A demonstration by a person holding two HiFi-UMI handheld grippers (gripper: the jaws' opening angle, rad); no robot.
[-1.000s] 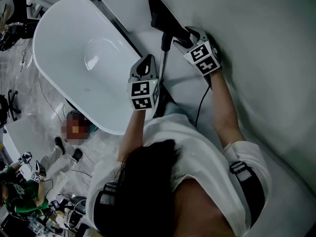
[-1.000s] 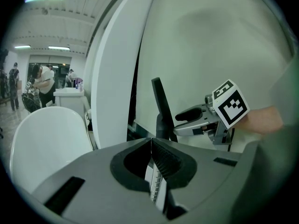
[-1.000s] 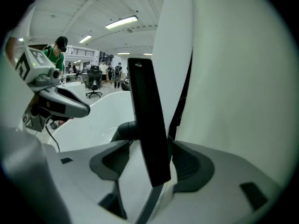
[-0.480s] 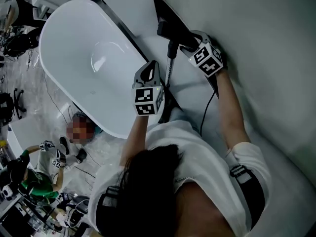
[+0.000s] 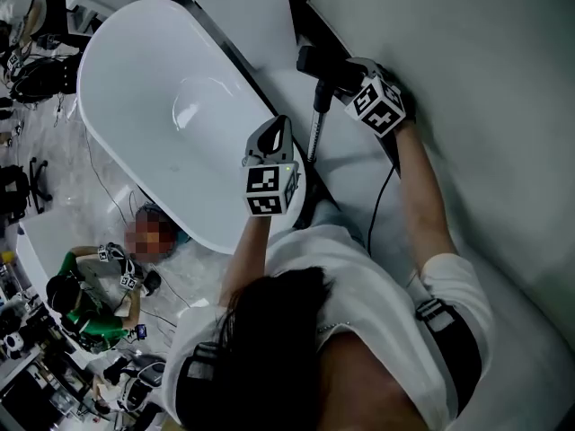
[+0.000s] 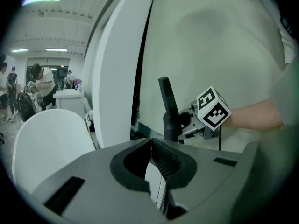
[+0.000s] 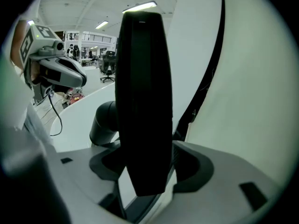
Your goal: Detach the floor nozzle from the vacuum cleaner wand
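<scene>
Not detached yet by my read: my right gripper point(image 5: 349, 75) clamps the nozzle point(image 5: 316, 61), joined to the wand point(image 5: 314, 131) beside the tub point(image 5: 126, 88); left gripper point(image 5: 272, 133) jaws closed, nothing between.

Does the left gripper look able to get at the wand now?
Probably yes: the wand runs bare right beside the left gripper with nothing between them, though its jaws are shut and must open first. The right gripper clamps only the floor nozzle.

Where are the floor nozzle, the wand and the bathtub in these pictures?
floor nozzle point(image 5: 325, 66), head view, its black body.
wand point(image 5: 315, 128), head view, middle of the metal tube.
bathtub point(image 5: 97, 115), head view, its white rim.
</scene>
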